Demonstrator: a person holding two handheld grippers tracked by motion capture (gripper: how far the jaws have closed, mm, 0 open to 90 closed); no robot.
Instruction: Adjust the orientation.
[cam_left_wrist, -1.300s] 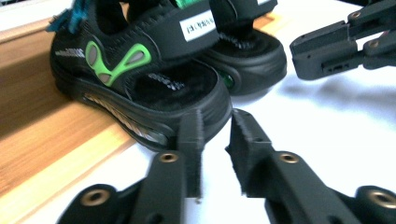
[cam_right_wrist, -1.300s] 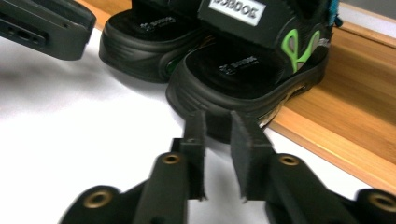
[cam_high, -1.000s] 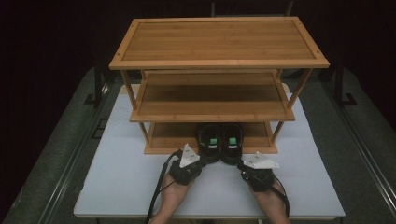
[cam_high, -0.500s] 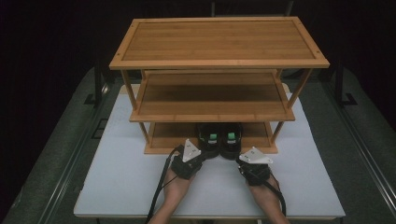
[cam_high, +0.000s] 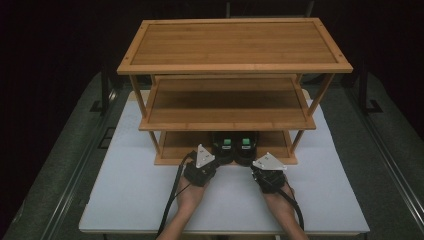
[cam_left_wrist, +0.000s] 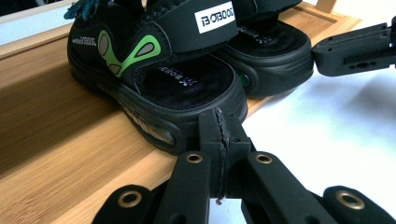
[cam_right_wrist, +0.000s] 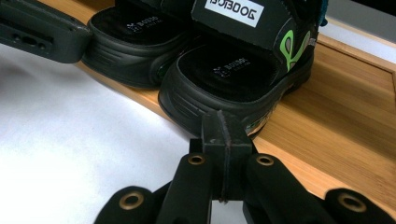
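Bamboo makes up the three-tier shoe rack (cam_high: 235, 67) that stands on the white table (cam_high: 125, 190). Two black sandals sit side by side on its bottom shelf (cam_high: 180, 145), heels toward the person and overhanging the front edge a little. In the high view the left sandal (cam_high: 223, 148) and the right sandal (cam_high: 245, 148) each show a green patch.

The left gripper (cam_high: 214, 161) is in the person's left hand (cam_high: 192, 192), its tip right at the heel of the left sandal (the left gripper view shows green markings on that sandal's side). Its jaws are pressed together with nothing between them. The right gripper (cam_high: 254, 167), in the right hand (cam_high: 277, 200), has its jaws likewise closed on nothing, the tip at the heel of the right sandal.
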